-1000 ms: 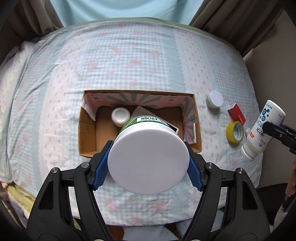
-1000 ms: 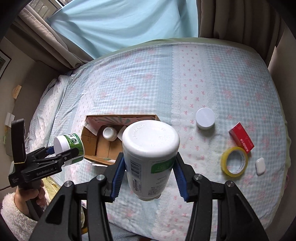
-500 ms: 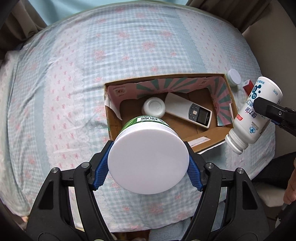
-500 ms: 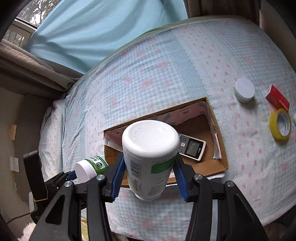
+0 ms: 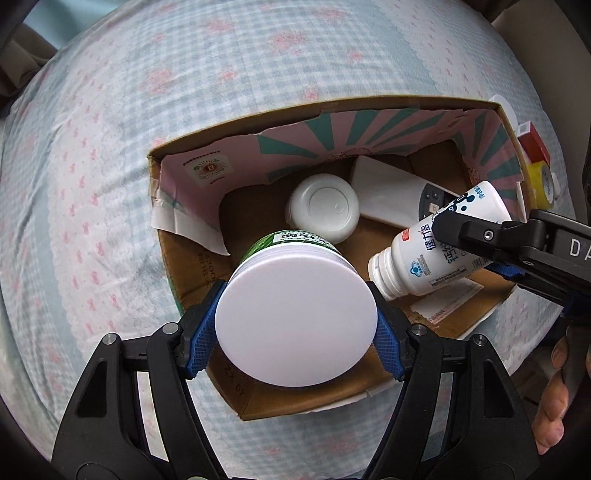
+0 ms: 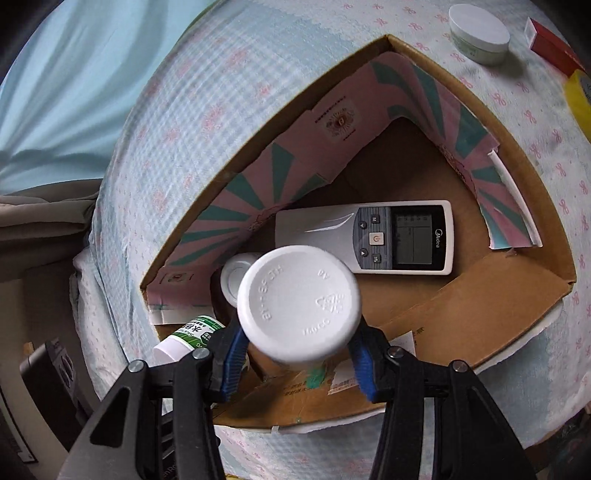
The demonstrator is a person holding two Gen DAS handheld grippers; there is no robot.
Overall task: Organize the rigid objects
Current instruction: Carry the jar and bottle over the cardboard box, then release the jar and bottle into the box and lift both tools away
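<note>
Green-label jar clamped in left gripper, hanging over near-left part of cardboard box. Box sits on checked bedspread. Inside, left to right: small white bottle upright, white remote flat on the floor. White pill bottle clamped in right gripper, tilted cap-down over the box's right half. Outside right: white round tin, red box, yellow tape roll.

1 box, 1 remote, 3 bottles, 1 jar, 1 red pack, 1 tape roll, 2 grippers.
</note>
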